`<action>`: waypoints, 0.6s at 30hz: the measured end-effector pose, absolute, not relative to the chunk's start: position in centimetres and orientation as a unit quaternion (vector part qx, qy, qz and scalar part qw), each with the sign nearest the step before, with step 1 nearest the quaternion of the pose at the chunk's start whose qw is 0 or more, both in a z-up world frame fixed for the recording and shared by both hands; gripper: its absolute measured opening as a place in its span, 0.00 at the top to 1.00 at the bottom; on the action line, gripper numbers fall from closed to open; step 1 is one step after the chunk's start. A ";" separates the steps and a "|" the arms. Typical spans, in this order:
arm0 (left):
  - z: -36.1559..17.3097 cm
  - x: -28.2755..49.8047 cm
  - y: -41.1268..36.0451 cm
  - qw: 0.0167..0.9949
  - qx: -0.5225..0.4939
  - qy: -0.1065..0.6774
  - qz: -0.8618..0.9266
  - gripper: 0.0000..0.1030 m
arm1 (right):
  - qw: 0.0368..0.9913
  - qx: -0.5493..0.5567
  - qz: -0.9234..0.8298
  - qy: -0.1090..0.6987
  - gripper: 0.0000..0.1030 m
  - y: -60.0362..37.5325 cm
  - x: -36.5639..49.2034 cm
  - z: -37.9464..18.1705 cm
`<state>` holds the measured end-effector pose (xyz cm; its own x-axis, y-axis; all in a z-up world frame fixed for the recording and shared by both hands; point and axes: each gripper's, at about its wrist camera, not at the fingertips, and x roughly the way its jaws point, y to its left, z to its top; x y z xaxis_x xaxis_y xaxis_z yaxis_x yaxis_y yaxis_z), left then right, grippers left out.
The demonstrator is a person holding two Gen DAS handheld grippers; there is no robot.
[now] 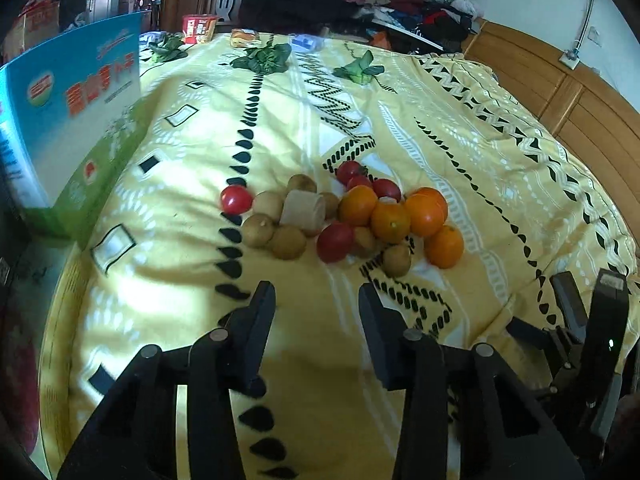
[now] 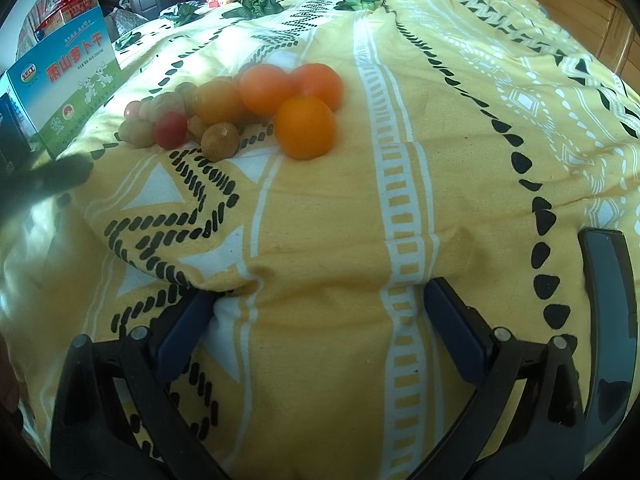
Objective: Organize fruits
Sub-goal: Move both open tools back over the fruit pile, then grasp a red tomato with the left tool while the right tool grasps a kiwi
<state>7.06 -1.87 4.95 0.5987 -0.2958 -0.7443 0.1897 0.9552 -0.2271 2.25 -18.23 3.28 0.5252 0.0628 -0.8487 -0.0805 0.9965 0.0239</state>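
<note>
A heap of fruit lies on the yellow patterned bedspread (image 1: 400, 120): several oranges (image 1: 390, 221), red tomatoes (image 1: 236, 199) and brown longans (image 1: 286, 242), with a pale cut cylinder (image 1: 303, 210) among them. My left gripper (image 1: 317, 294) is open and empty, just short of the heap. My right gripper (image 2: 318, 294) is open and empty, its fingers pressed on the bedspread well short of the nearest orange (image 2: 305, 127). The right gripper also shows at the right edge of the left wrist view (image 1: 588, 304).
A blue and green carton (image 1: 76, 120) stands at the left bed edge, also in the right wrist view (image 2: 64, 76). Leafy greens (image 1: 264, 58) and snack packs (image 1: 199, 28) lie at the far end. A wooden headboard (image 1: 560, 92) runs along the right. A dark phone (image 2: 612, 320) lies at right.
</note>
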 end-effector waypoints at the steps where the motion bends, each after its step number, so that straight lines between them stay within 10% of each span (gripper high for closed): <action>1: 4.9 7.8 -2.4 0.891 -0.060 0.428 -0.141 0.57 | 0.873 -0.009 0.041 0.485 0.00 -18.2 2.2 3.3; 18: 2.0 12.6 -5.0 0.873 -0.051 0.456 -0.164 0.64 | 0.873 -0.011 0.041 0.486 0.00 -18.2 2.2 3.3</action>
<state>12.62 -5.00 2.05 0.5300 -0.3322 -0.7802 0.2391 0.9413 -0.2384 2.25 -18.21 3.29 0.5245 0.0598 -0.8493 -0.0817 0.9965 0.0197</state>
